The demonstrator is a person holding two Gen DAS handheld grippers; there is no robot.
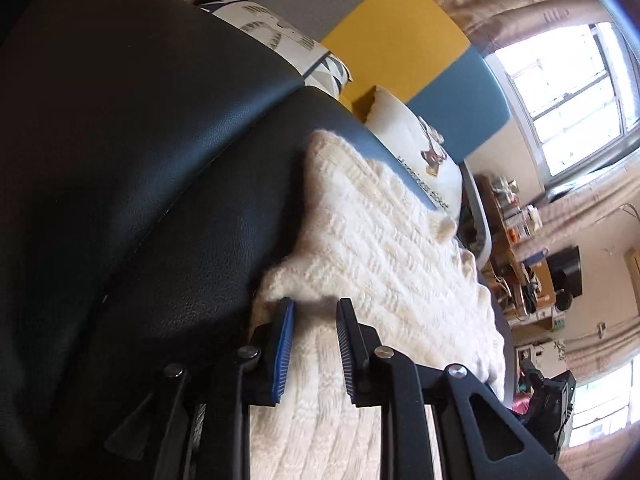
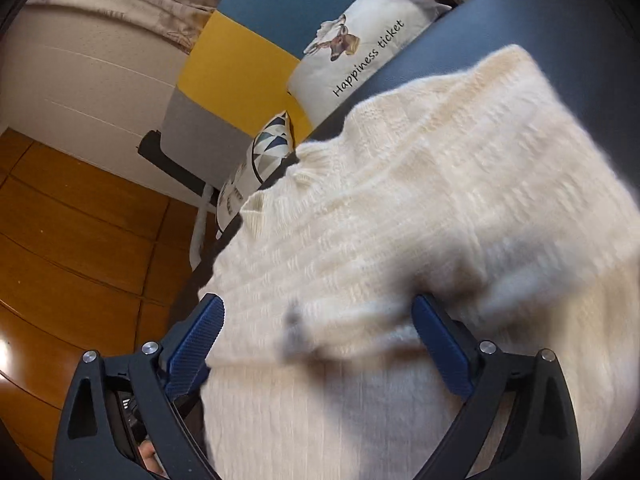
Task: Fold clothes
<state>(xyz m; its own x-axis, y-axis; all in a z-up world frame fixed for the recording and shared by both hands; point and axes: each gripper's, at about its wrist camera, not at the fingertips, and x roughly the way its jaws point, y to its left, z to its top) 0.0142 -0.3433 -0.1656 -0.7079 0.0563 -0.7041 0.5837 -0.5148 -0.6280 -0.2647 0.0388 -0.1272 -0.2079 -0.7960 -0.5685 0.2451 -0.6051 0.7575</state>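
A cream knitted sweater lies spread on a black leather sofa seat. The left gripper has its blue-padded fingers standing apart, a fold of the sweater's edge rising between them; whether the pads actually pinch the knit is hard to tell, so it looks released. The right gripper is spread wide over the sweater, its blue pads resting at either side of a blurred raised fold, not clenched. Behind the seat stand a white cushion printed "Happiness ticket" and a cushion with a triangle pattern. Wooden floor shows beside the sofa.
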